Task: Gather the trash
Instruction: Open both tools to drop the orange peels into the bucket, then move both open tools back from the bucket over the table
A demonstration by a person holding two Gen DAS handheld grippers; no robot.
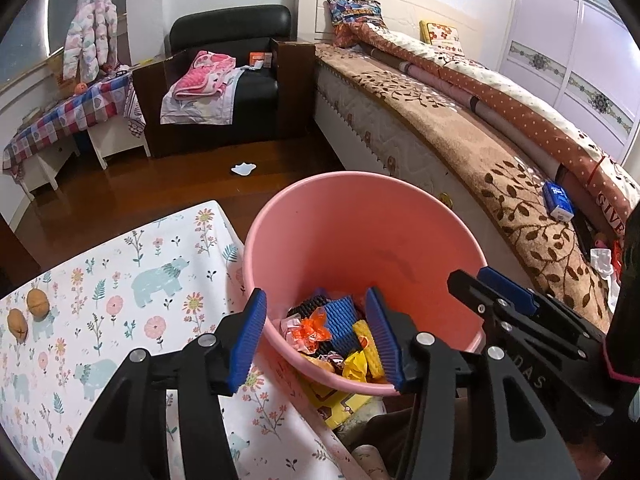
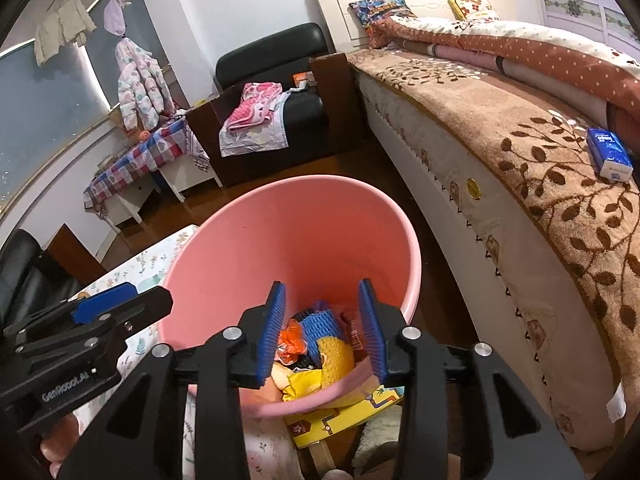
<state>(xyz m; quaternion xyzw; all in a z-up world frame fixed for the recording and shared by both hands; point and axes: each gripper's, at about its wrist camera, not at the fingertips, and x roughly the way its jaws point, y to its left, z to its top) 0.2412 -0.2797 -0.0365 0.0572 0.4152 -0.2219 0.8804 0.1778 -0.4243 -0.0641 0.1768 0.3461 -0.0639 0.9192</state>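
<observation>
A pink bin (image 1: 360, 216) stands between the table and the bed, with crumpled trash at its bottom: an orange wrapper (image 1: 314, 330), a blue foam net (image 1: 340, 320) and a yellow foam net (image 1: 368, 344). My left gripper (image 1: 316, 300) hovers over the bin's near rim, open, with nothing between its blue pads. My right gripper (image 2: 322, 292) hangs over the same bin (image 2: 288, 232), also open and empty; the blue net (image 2: 320, 326) and yellow net (image 2: 334, 356) lie below it. The two grippers are side by side, each showing at the edge of the other's view.
Two walnuts (image 1: 38, 302) lie on the floral tablecloth (image 1: 120, 280) to the left. A white scrap (image 1: 243, 169) lies on the wooden floor beyond the bin. A blue tissue pack (image 2: 610, 158) rests on the bed (image 2: 520, 168) to the right. A yellow box (image 2: 340, 412) sits under the bin.
</observation>
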